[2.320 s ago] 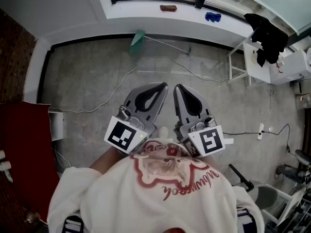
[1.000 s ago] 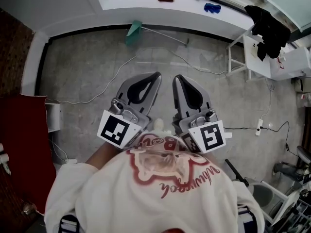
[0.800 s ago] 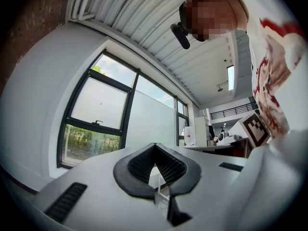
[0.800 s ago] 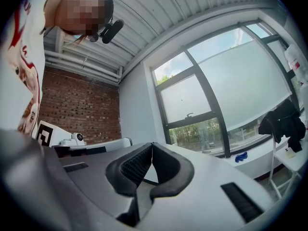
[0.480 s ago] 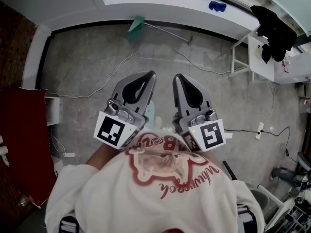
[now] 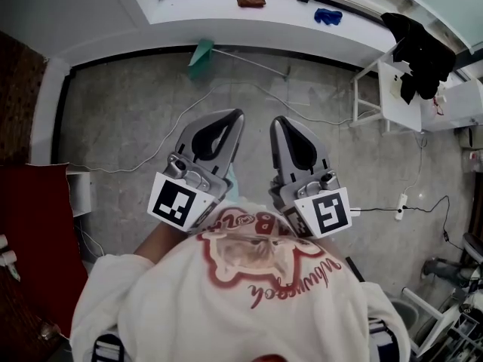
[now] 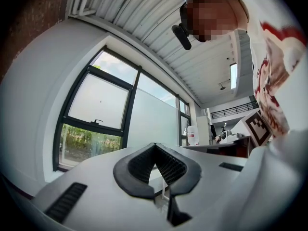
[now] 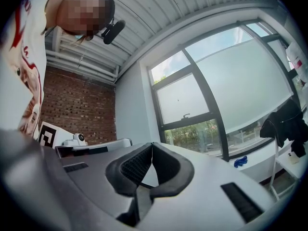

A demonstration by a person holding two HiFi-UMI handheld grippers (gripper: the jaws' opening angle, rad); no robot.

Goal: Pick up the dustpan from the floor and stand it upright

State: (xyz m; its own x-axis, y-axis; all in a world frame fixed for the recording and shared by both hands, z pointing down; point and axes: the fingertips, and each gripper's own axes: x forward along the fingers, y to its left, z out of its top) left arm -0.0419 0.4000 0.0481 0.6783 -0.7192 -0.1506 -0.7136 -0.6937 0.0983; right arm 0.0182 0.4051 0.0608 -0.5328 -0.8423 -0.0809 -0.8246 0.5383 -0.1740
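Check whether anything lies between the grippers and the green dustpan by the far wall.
Nothing solid does. Only a thin white cable trails over the floor between the left gripper, the right gripper and the dustpan.

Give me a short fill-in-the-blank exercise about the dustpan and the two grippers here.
1. The dustpan is coloured ____.
2. It lies on the ____, not yet picked up.
3. The left gripper and the right gripper both have jaws ____.
4. In the head view, a black garment hangs at the ____ edge.
Missing words: green; floor; shut; right.
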